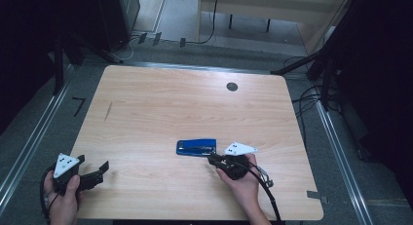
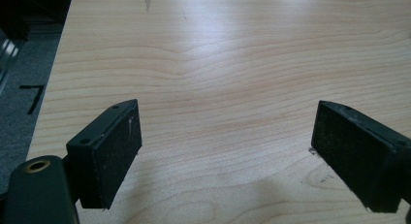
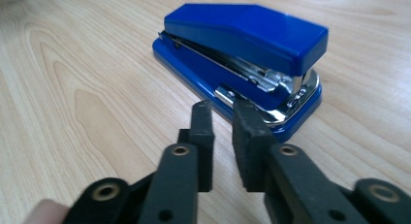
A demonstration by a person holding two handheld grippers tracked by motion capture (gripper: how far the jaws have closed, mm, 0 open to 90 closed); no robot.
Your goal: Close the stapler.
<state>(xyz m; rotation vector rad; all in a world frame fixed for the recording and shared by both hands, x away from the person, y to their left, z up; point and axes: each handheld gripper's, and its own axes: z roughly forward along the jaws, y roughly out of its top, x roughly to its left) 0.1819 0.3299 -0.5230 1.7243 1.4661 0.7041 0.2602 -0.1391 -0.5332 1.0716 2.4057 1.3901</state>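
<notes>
One jaw tip overlaps stapler (image 3: 242, 54) base edge.

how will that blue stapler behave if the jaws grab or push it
The blue stapler is probably stiff, and its glossy plastic top may be slippery. Its flat base on the table suggests it slides rather than rolls. The hinged top could lift.

Left gripper (image 1: 92, 178) fingers wide apart, low at the left; right gripper (image 1: 213, 160) fingers narrowly parted, nothing between.

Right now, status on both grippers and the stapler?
Left gripper open over bare table. Right gripper narrowly open, empty, just short of blue plastic stapler. Nothing in the way.
</notes>
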